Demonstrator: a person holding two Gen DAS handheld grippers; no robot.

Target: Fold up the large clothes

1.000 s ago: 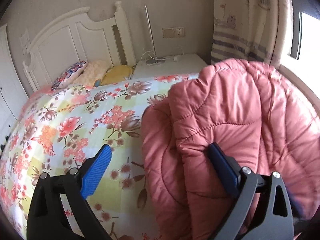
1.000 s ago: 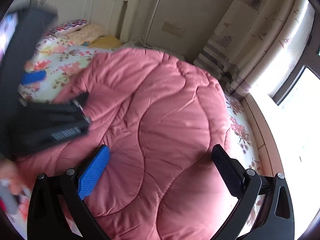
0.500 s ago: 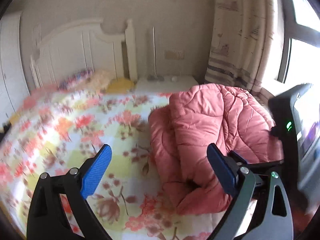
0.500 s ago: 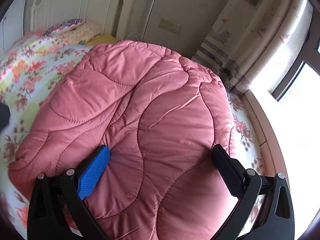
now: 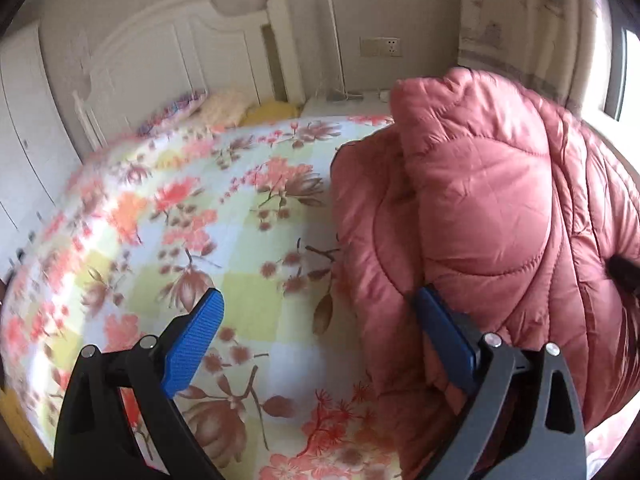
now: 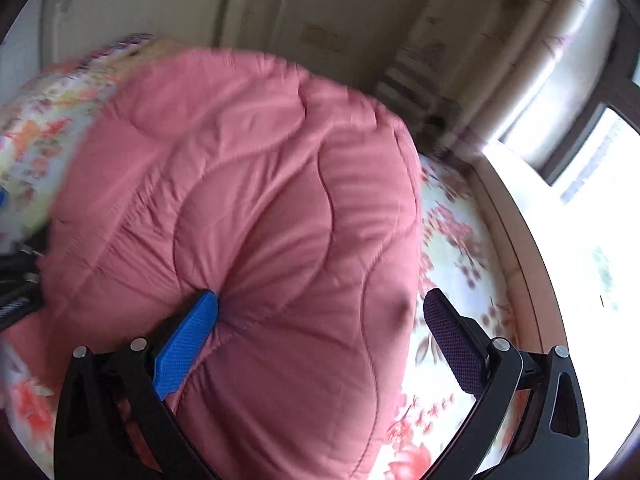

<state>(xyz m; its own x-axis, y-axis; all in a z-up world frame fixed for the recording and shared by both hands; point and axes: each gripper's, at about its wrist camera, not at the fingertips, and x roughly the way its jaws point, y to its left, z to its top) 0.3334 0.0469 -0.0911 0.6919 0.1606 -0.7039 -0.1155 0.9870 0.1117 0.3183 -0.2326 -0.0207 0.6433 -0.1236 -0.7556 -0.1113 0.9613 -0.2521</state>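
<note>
The puffy salmon-pink quilted coat [image 5: 492, 208] lies bundled in thick folds on the right part of the bed with the floral sheet of pink and orange blossoms on pale yellow and white squares [image 5: 192, 220], close to the window side.

In the left wrist view, the left tongs [image 5: 316, 340] stand wide. Their left blue ribbed pad [image 5: 192, 344] hangs over bare sheet, and the right blue pad [image 5: 444, 340] presses against the near left edge of the coat, with pink padding bulging beside it. Nothing is pinched between the 2 pads.

In the right wrist view, the right tongs [image 6: 320, 340] are also spread wide, straddling the near end of the coat [image 6: 256, 208]. The left blue pad [image 6: 186, 346] sinks into a stitched seam, puckering the fabric there; the dark right pad [image 6: 452, 344] sits just beside the coat's right edge, over the sheet [image 6: 452, 232]. This view is blurred.

Beyond the bed stand a white carved wooden headboard [image 5: 176, 48], a few small pillows [image 5: 224, 106] and a white nightstand [image 5: 344, 106]. A patterned curtain [image 5: 520, 20] hangs at the right.
</note>
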